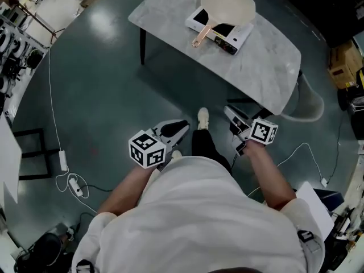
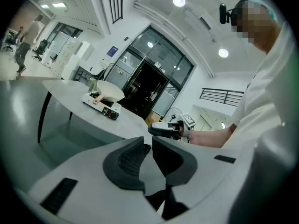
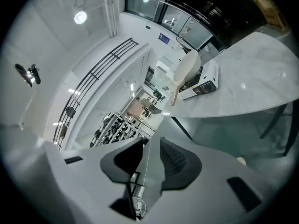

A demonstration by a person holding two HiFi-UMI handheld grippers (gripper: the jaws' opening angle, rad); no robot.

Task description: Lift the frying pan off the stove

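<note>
We hold the left tool (image 1: 181,127) barely ajar, the right tool (image 1: 229,112) open (both empty), well apart from the surface (image 1: 267,61) where the frying pan (image 1: 227,4) sits on the stove (image 1: 199,19).

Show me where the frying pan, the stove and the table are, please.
frying pan (image 1: 228,3), head view, on its pale inside.
stove (image 1: 199,18), head view, on its top left of the pan.
table (image 1: 267,67), head view, on its bare marble top.

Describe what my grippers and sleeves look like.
The left gripper and right gripper each have a pale grey body with dark ribbed pads and carry a white cube printed with black square markers. You wear a white short-sleeved shirt.
</note>
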